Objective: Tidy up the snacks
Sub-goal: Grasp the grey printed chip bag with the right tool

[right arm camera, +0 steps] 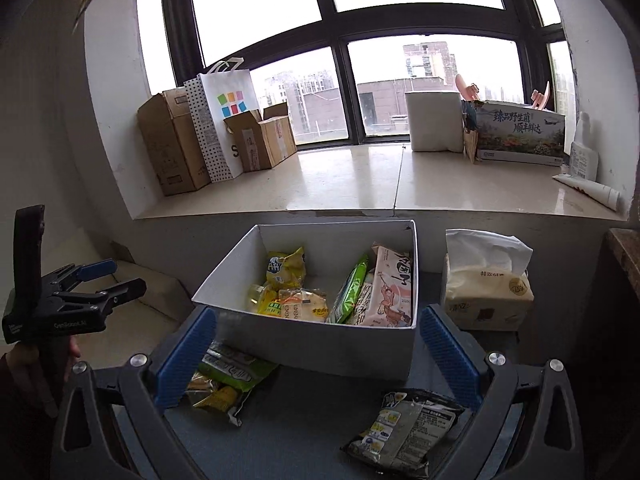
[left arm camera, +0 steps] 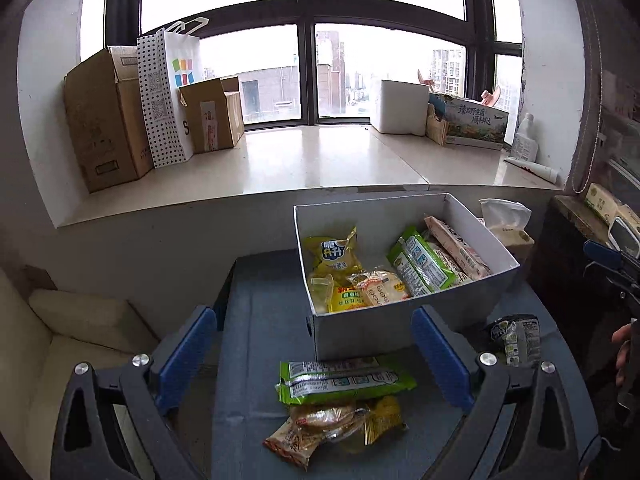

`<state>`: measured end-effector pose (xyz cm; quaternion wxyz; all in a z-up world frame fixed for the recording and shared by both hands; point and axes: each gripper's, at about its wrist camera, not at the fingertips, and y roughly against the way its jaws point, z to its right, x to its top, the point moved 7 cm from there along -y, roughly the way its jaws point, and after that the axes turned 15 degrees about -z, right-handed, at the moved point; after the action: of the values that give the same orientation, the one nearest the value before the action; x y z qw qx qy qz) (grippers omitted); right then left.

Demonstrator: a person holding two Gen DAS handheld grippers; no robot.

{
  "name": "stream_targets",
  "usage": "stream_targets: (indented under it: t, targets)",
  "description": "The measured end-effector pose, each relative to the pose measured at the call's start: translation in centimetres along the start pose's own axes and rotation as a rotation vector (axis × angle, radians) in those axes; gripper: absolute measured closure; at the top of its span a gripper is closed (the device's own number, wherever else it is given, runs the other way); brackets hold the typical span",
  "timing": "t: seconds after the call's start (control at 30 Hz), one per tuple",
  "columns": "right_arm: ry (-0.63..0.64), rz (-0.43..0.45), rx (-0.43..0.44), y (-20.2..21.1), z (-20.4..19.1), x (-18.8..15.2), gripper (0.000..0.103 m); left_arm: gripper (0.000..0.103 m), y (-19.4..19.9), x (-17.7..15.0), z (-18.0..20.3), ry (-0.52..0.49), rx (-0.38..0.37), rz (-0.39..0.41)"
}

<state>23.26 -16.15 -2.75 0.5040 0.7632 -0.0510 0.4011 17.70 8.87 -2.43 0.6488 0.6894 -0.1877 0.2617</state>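
Note:
A white open box (left arm camera: pixel 360 332) stands on a dark blue table (left arm camera: pixel 256 320) and holds several snack packets, yellow, green and pink. My left gripper (left arm camera: pixel 314 354) is open, low over the table, and nothing is held between its fingers. A green packet (left arm camera: pixel 344 380) lies in front of it on top of orange and yellow packets (left arm camera: pixel 332 424). My right gripper (right arm camera: pixel 316 354) is also open and empty, facing the box's front wall (right arm camera: pixel 320 340). A dark grey packet (right arm camera: pixel 404 428) lies on the table near its right finger. The left gripper (right arm camera: pixel 130 276) shows at the left edge there.
A tissue pack (right arm camera: pixel 484 292) stands right of the box. Behind runs a wide window sill (right arm camera: pixel 344 184) with cardboard boxes (right arm camera: pixel 172 144), a paper bag, a white foam box and a printed carton. A cream cushion (left arm camera: pixel 80 320) lies left of the table.

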Motion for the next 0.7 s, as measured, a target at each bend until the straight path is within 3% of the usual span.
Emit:
stream_targets:
  t: [0.2, 0.3, 0.37, 0.43, 0.6, 0.7]
  targets:
    - [0.063, -0.041, 0.023, 0.6, -2.6, -8.7, 0.0, 0.001, 2.5, -7.4, 0.6, 0.03, -0.056, -0.037]
    - [0.016, -0.113, 0.002, -0.8, -1.6, -12.2, 0.0, 0.001, 2.8, -10.4, 1.4, 0.058, -0.112, -0.062]
    - [-0.026, -0.15, -0.011, -1.7, -0.6, -14.0, 0.0, 0.001, 2.7, -11.8, 2.0, 0.066, -0.1, -0.078]
    - [-0.078, -0.174, -0.04, -2.6, 0.9, -15.1, 0.0, 0.001, 2.4, -12.8, 2.6, 0.057, -0.063, -0.09]
    - [-0.178, -0.237, -0.144, -4.5, 4.7, -15.7, 0.0, 0.001, 2.1, -14.0, 3.7, 0.031, -0.069, -0.109]
    - [-0.21, -0.248, -0.132, -5.9, 6.3, -14.9, 0.0, 0.001, 1.7, -14.4, 4.0, 0.042, -0.097, -0.126]
